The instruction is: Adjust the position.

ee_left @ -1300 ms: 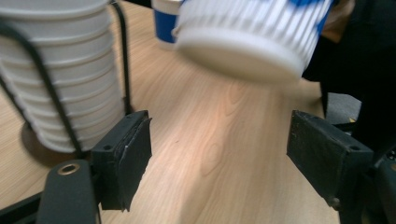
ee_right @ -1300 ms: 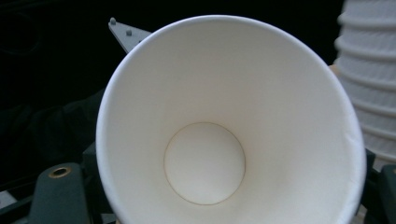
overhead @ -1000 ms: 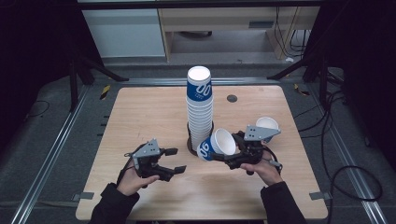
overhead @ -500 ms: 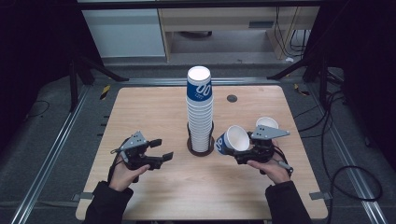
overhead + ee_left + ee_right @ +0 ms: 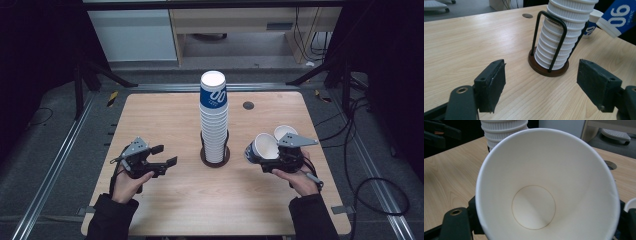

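Note:
A tall stack of white ribbed paper cups [image 5: 214, 120], its top cup banded blue, stands in a black wire holder on a brown base [image 5: 215, 159] at the table's middle. My right gripper [image 5: 261, 159] is shut on one blue-and-white paper cup [image 5: 262, 146], held on its side to the right of the stack with its mouth toward my camera [image 5: 544, 182]. My left gripper [image 5: 165, 155] is open to the left of the stack; its jaws have just closed a little with nothing between them. In the left gripper view the stack [image 5: 560, 37] stands ahead of them.
Another paper cup [image 5: 285, 131] stands upright on the table just behind the right gripper. A round cable hole [image 5: 248, 105] lies in the wooden tabletop [image 5: 150, 120] behind the stack. Black stands and cables surround the table.
The right hand has carried its cup to the right, away from the stack. The left hand has drawn leftward, away from the holder.

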`<action>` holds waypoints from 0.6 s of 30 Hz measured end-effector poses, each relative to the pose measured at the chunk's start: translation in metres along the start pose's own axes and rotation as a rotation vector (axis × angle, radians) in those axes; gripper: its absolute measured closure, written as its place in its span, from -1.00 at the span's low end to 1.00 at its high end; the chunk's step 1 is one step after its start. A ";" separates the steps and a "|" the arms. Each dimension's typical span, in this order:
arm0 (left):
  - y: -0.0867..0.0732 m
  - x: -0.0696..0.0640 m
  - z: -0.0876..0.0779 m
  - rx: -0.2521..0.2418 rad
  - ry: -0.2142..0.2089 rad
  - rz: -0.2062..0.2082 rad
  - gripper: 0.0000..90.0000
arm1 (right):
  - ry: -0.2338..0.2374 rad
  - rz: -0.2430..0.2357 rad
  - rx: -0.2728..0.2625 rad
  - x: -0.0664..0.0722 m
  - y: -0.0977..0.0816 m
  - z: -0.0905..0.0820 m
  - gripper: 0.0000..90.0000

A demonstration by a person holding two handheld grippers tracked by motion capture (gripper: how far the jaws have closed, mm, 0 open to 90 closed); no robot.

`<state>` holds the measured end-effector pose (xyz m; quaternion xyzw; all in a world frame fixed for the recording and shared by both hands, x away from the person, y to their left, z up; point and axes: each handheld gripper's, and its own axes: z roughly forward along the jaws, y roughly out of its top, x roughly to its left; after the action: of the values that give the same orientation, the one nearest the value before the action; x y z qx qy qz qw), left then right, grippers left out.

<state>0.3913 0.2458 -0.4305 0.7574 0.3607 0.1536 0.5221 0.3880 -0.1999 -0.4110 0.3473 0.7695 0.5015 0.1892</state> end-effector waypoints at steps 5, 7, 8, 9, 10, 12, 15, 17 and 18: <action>0.002 0.002 -0.004 -0.003 0.008 -0.003 -0.50 | -0.048 0.014 0.040 -0.005 -0.009 -0.007 -0.55; 0.002 0.003 -0.005 -0.007 0.013 -0.001 -0.49 | -0.084 0.011 0.064 -0.008 -0.013 -0.010 -0.55; 0.002 0.003 -0.005 -0.006 0.018 0.001 -0.49 | -0.095 0.020 0.073 -0.010 -0.014 -0.012 -0.55; 0.002 0.003 -0.005 -0.006 0.023 0.002 -0.49 | -0.108 0.026 0.078 -0.012 -0.015 -0.013 -0.55; 0.002 0.003 -0.005 -0.007 0.028 0.001 -0.50 | -0.120 0.026 0.084 -0.013 -0.016 -0.015 -0.55; 0.002 0.004 -0.006 -0.002 0.037 -0.004 -0.50 | -0.136 0.036 0.098 -0.015 -0.016 -0.018 -0.55; 0.001 0.007 -0.006 0.002 0.056 -0.010 -0.50 | -0.161 0.033 0.122 -0.017 -0.018 -0.020 -0.55; 0.001 0.008 -0.007 0.005 0.062 -0.015 -0.50 | -0.164 0.036 0.142 -0.018 -0.019 -0.020 -0.55; 0.001 0.008 -0.007 0.006 0.070 -0.015 -0.50 | -0.167 0.039 0.149 -0.019 -0.020 -0.020 -0.56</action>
<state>0.3933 0.2560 -0.4283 0.7504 0.3851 0.1750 0.5080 0.3811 -0.2313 -0.4212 0.4160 0.7792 0.4158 0.2166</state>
